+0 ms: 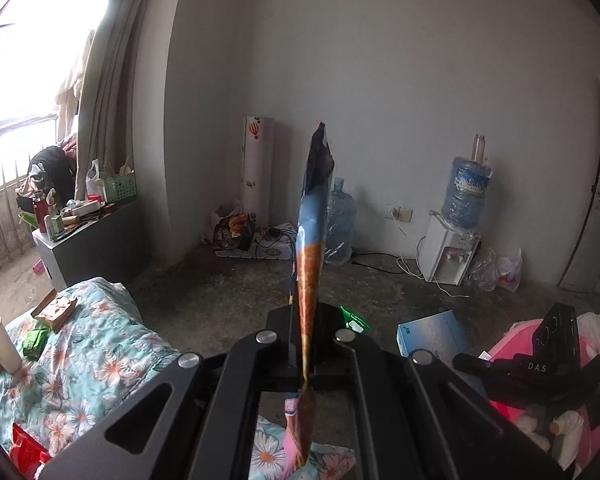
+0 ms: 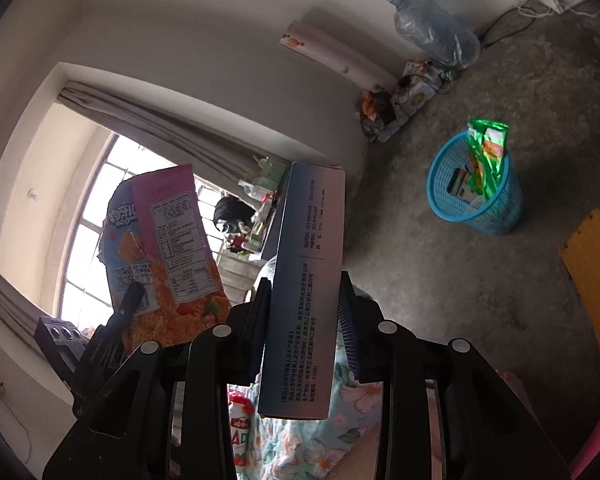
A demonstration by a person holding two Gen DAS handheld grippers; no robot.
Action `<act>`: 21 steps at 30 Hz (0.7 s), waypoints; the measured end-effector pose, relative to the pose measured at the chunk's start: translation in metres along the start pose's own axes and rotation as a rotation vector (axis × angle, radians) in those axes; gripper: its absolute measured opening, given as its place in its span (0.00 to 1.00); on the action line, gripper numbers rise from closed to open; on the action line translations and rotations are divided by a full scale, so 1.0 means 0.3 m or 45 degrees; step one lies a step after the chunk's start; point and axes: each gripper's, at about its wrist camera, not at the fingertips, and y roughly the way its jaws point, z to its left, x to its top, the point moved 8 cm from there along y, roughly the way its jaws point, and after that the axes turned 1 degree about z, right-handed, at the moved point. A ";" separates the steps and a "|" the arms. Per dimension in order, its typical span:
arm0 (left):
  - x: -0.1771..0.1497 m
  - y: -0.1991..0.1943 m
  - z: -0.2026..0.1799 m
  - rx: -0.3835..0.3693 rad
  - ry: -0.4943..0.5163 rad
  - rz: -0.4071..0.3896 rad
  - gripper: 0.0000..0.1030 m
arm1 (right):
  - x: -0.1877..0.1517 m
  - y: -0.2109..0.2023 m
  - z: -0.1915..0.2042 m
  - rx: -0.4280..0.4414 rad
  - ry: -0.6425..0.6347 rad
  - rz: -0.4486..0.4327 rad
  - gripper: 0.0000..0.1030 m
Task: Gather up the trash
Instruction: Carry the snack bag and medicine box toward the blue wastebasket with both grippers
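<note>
Matte black claw (image 1: 306, 344) linkage bars with round silver rivets.

Snack bag (image 1: 312, 216) seen edge-on from the left wrist; its print is unreadable there, and its lower end runs off the bottom edge. Box (image 2: 304, 292): fine print too small to read. Items at the bottom of the blue basket (image 2: 496, 208) are indistinct. Clutter on the windowsill (image 1: 100, 216) is too small to identify.

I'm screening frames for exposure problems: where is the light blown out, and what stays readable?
Left wrist view: the window is blown white, walls bend near the rim, and the snack bag stays sharp. Right wrist view: the window backlights the bag, yet print on the box reads clearly.
</note>
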 end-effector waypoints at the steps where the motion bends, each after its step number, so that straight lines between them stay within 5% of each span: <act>1: -0.001 0.048 -0.024 -0.022 0.013 0.018 0.01 | 0.017 -0.012 -0.035 -0.040 0.014 -0.029 0.30; 7: -0.033 0.339 -0.117 -0.123 0.057 0.156 0.01 | 0.118 -0.066 -0.246 -0.396 0.038 -0.211 0.30; 10: -0.053 0.488 -0.149 -0.140 0.081 0.214 0.01 | 0.156 -0.043 -0.328 -0.478 0.087 -0.240 0.30; 21: -0.143 0.846 -0.038 -0.057 0.044 0.388 0.01 | 0.357 0.358 -0.459 -0.382 0.086 -0.109 0.30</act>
